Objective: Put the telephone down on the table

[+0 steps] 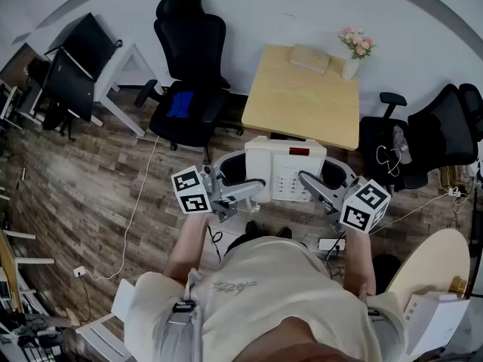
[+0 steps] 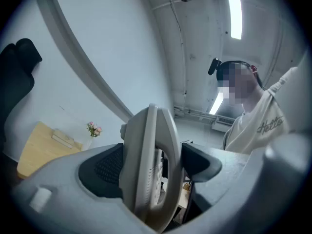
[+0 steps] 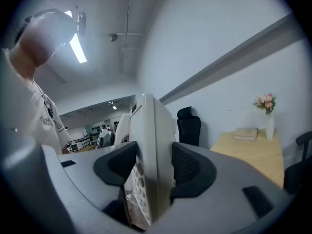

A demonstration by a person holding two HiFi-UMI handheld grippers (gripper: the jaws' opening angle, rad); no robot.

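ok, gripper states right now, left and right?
Left gripper: closed, fingers holding the telephone by its left side.
Right gripper: closed, fingers holding the same telephone by its right side.

White telephone (image 1: 285,168), keypad up, aloft near table (image 1: 294,100).

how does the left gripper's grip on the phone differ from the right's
The left gripper clamps the telephone on its handset side; the right gripper clamps its keypad side. The left gripper's jaws stand wider, round a thicker rounded edge; the right gripper's sit closer on a thinner edge. Both are shut on it, in the air.
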